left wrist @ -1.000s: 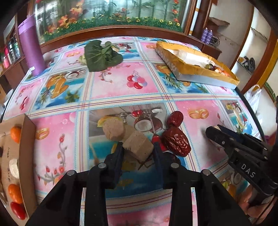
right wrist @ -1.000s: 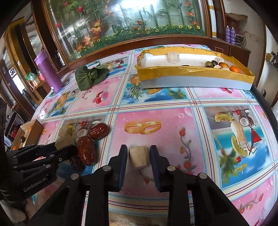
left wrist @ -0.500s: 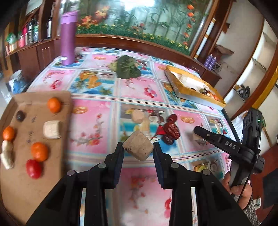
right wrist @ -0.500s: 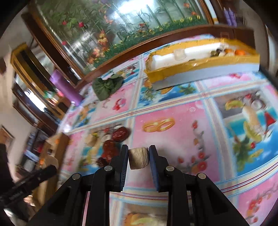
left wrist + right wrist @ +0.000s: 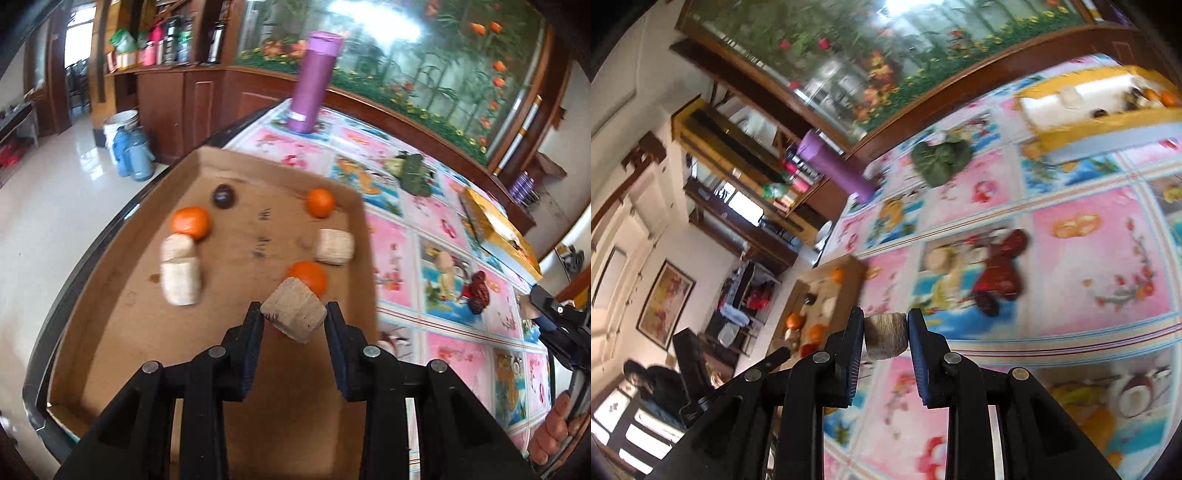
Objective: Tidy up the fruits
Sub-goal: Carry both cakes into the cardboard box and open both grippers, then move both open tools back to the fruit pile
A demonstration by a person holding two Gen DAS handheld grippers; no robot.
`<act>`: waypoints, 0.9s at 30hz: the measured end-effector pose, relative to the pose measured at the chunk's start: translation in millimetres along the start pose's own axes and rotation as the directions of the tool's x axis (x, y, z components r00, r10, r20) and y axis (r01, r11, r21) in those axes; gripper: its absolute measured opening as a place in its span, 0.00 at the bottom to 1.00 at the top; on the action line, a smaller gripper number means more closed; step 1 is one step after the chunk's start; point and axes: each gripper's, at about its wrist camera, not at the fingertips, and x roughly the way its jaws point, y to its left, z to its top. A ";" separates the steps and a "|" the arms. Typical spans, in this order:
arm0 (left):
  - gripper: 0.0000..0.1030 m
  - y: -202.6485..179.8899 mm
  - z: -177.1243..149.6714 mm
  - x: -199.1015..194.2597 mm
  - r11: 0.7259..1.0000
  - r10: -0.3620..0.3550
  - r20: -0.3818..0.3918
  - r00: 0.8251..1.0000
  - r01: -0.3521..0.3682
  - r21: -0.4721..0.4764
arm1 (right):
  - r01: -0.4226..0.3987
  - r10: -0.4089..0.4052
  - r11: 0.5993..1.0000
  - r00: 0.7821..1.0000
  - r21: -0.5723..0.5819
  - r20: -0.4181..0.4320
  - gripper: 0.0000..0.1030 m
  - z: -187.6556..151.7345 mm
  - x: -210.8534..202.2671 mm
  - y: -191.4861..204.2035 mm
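Note:
My left gripper (image 5: 294, 319) is shut on a tan chunk (image 5: 294, 314) and holds it above the cardboard tray (image 5: 110, 325). The tray holds three oranges (image 5: 191, 222), a dark round fruit (image 5: 224, 196) and three pale chunks (image 5: 181, 280). My right gripper (image 5: 885, 334) is shut on a pale chunk (image 5: 885, 338), held above the table, turned toward the tray (image 5: 849, 264). Red dates (image 5: 997, 277) and a pale chunk (image 5: 940, 258) lie on the tablecloth; the dates also show in the left wrist view (image 5: 479, 292).
A purple bottle (image 5: 314, 81) stands at the table's far edge. Green leaves (image 5: 412, 173) lie mid-table. A yellow box (image 5: 1100, 122) with fruits sits at the far right. The table's left edge (image 5: 110, 229) drops to the floor beside the tray.
My left gripper carried its chunk left from the dates to above the tray. My right gripper lifted its chunk off the table and swung left toward the tray.

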 end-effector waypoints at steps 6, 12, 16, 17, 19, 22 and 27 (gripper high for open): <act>0.32 34.7 0.9 3.7 0.995 0.093 0.001 0.996 -0.093 -0.040 | -0.018 0.005 0.993 0.994 -0.119 -0.110 0.26 -15.1 61.0 67.4; 0.32 60.6 3.9 9.2 0.990 0.120 -0.008 0.993 -0.120 -0.073 | -0.015 -0.034 0.975 0.977 -0.223 -0.212 0.27 -44.3 123.0 110.7; 0.32 70.1 4.3 10.4 0.988 0.125 -0.013 0.992 -0.126 -0.092 | -0.003 -0.072 0.959 0.965 -0.284 -0.251 0.27 -60.0 150.2 127.6; 0.32 73.0 4.0 11.0 0.987 0.121 -0.017 0.992 -0.122 -0.101 | 0.000 -0.079 0.956 0.963 -0.294 -0.256 0.27 -61.0 153.9 129.5; 0.33 77.3 3.6 11.2 0.986 0.117 -0.021 0.993 -0.119 -0.118 | 0.006 -0.096 0.948 0.958 -0.317 -0.269 0.27 -66.4 163.1 134.4; 0.42 83.1 3.1 8.3 0.985 0.099 -0.014 0.995 -0.100 -0.143 | 0.012 -0.112 0.942 0.953 -0.336 -0.283 0.27 -73.4 171.3 139.5; 0.47 83.4 4.0 -1.5 0.985 0.089 0.017 0.996 -0.086 -0.152 | 0.013 -0.122 0.931 0.953 -0.364 -0.277 0.39 -77.6 180.3 147.6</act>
